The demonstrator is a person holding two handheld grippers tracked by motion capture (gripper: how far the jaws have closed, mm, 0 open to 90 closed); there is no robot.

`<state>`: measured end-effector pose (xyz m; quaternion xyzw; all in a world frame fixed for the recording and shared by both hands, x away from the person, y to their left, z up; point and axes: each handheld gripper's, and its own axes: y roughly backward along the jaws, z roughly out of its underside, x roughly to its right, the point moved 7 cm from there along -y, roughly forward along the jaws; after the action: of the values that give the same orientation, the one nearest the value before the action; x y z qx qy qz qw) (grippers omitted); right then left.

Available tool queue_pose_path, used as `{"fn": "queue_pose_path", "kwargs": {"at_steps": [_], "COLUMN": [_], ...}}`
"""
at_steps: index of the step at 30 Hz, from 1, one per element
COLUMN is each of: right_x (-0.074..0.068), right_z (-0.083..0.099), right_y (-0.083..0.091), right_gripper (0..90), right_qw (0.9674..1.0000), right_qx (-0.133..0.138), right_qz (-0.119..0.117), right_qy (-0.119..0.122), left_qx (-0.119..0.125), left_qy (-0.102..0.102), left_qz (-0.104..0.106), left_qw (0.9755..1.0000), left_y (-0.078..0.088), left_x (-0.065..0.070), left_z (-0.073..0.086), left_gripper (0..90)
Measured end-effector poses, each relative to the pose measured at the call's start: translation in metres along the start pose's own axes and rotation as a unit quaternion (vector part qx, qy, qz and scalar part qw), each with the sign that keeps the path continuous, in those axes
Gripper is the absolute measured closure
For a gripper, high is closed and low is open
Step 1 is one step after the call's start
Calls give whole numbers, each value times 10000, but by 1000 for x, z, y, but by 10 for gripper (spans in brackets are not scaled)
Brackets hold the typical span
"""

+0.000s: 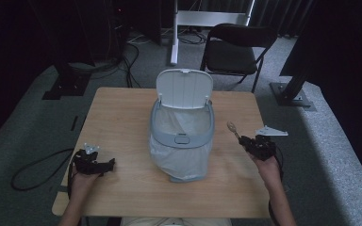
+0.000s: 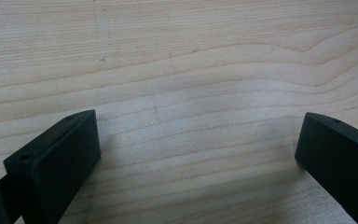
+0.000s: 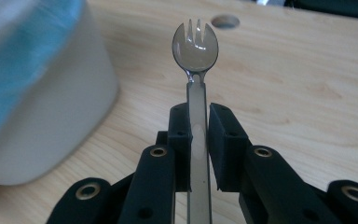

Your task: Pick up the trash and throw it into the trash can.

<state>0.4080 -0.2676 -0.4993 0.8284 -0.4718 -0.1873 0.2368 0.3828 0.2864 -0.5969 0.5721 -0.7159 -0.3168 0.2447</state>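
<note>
R gripper (image 3: pixel 198 140) clamped on spork (image 3: pixel 195 44) handle, thin grip; may slip or miss bin (image 1: pixel 182 134) if tilted. L gripper (image 2: pixel 198 154) open, idle on table (image 2: pixel 191 56).

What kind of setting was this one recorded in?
Probably a lab or studio recording corner, not a home: a lone wooden table on grey carpet, dark curtains, cables trailing from equipment stands, a folding chair behind.

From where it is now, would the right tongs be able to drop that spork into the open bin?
Probably yes: the right tongs grip the spork just beside the bin, its lid is up and nothing lies between.
</note>
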Motion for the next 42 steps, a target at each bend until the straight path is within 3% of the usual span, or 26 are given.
{"fn": "queue_pose_path", "kwargs": {"at_steps": [10, 19, 29, 42], "right_x": [-21, -38, -53, -76], "right_z": [-27, -50, -68, -110], "right_y": [30, 58, 76, 92], "right_gripper": [794, 794, 794, 794], "right_qw": [9987, 9950, 9910, 9817], "right_qx": [428, 858, 1113, 1492], "right_qz": [-266, -450, -609, -939], "right_qy": [121, 259, 435, 723], "left_qx": [-6, 5, 5, 5], "left_qy": [0, -4, -8, -20], "left_qz": [1, -1, 2, 13], "left_qw": [10000, 10000, 10000, 10000], "left_y": [0, 0, 0, 0], "left_x": [0, 0, 0, 0], "left_z": [0, 0, 0, 0], "left_gripper": [0, 0, 0, 0]}}
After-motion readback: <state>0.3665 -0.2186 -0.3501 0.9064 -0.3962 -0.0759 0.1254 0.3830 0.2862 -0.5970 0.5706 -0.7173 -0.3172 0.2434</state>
